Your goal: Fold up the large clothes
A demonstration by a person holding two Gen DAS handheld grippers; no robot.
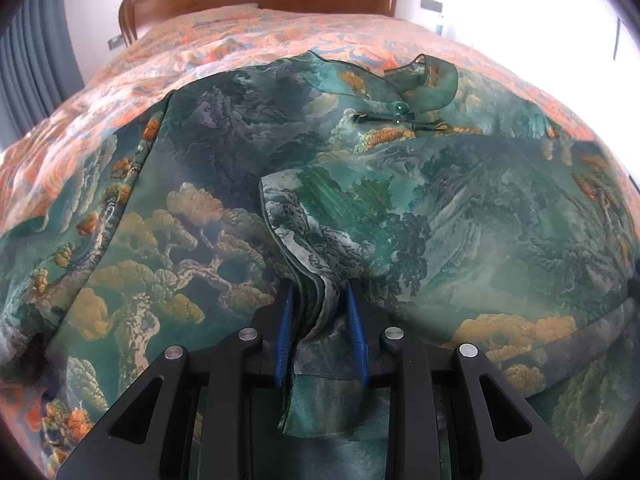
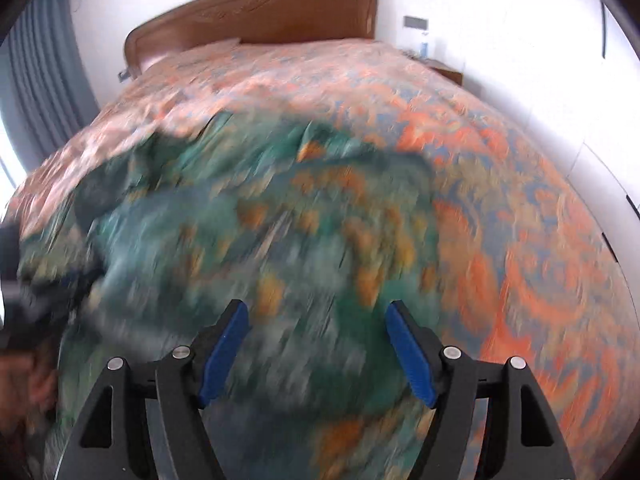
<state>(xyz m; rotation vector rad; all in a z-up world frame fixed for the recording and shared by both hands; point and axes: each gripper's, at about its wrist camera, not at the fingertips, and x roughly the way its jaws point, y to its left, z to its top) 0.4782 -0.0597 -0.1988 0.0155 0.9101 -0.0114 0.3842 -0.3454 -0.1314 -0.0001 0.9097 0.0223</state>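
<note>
The green dress (image 1: pixel 360 184) lies spread across the bed (image 1: pixel 248 40) toward its foot edge, the left gripper (image 1: pixel 320 300) clamps a gathered fold, and the right gripper (image 2: pixel 316 328) hovers above, jaws apart and empty.

This is a bedroom in a home: a wide bed (image 1: pixel 248 40) fills both views, spread with an orange and blue patterned bedspread (image 2: pixel 520 208) and backed by a carved brown wooden headboard (image 2: pixel 256 12). Grey curtains (image 1: pixel 36 68) hang at the left against white walls, and a low bedside cabinet (image 2: pixel 444 70) stands by the bed's far right corner
</note>
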